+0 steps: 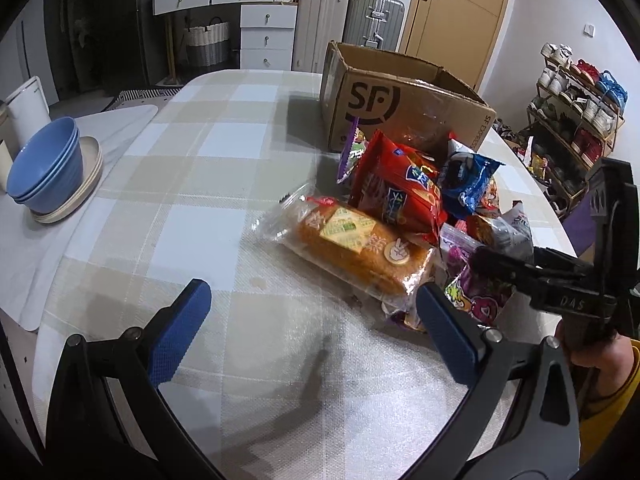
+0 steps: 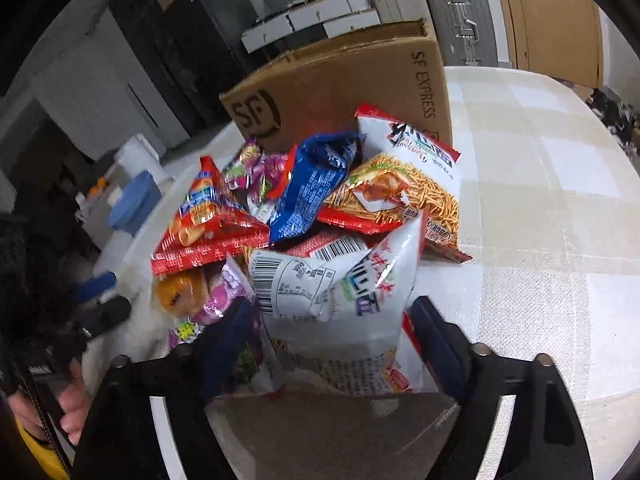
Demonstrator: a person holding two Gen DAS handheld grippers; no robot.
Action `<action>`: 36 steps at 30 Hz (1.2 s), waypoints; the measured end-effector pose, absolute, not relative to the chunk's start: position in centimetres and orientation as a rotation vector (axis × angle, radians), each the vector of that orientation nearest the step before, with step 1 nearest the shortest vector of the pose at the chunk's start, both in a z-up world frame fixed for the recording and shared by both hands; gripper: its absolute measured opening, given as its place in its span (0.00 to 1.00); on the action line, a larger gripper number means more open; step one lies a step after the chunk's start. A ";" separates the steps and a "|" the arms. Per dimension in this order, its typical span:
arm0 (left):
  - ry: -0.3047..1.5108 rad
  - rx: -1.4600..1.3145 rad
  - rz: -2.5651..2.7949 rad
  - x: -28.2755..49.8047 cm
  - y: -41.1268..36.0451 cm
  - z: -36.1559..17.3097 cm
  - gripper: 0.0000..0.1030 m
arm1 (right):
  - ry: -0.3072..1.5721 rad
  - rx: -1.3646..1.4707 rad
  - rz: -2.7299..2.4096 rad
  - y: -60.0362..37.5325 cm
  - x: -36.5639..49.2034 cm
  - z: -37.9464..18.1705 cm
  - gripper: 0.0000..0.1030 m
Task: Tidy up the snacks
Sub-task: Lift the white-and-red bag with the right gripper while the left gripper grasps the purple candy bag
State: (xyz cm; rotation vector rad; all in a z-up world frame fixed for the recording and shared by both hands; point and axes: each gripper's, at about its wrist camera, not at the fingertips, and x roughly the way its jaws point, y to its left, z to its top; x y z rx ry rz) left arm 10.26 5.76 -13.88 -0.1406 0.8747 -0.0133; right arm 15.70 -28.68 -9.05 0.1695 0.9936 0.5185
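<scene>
While hovering over bare checked tablecloth (image 1: 192, 168), left gripper (image 1: 312, 292) spread wide, blue pads (image 1: 180, 328) touching nothing, nothing between them. Right gripper (image 2: 332, 320) part open around a white snack bag (image 2: 332, 292): one pad close against each side of the bag, left pad blurred; cannot tell whether actually squeezing or only flanking.

White bag crumpled and standing roughly upright, barcode and small print facing the camera, at the near edge of the snack pile. Behind it a red crisp bag (image 2: 208, 232) on the left, a blue packet (image 2: 312, 192) in the middle, and a noodle-stick bag (image 2: 400, 192) on the right. Clear-wrapped bread loaf (image 1: 352, 240) at the pile's left side. Open cardboard box (image 2: 340, 88) just beyond the pile, at the far side of the table. Stacked blue bowls (image 1: 44, 164) well apart on the far left.
</scene>
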 end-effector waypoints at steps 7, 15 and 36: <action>0.878 -0.147 -0.021 10.3 5.7 -14.0 0.99 | 0.984 0.248 0.573 -29.7 15.1 -9.2 0.52; 0.881 -0.138 -0.033 9.9 5.2 -13.8 0.99 | 0.936 0.371 0.625 -31.6 13.2 -8.9 0.39; 0.879 -0.087 -0.123 9.0 2.2 -12.7 0.99 | 0.963 0.661 0.637 -34.8 12.8 -10.2 0.55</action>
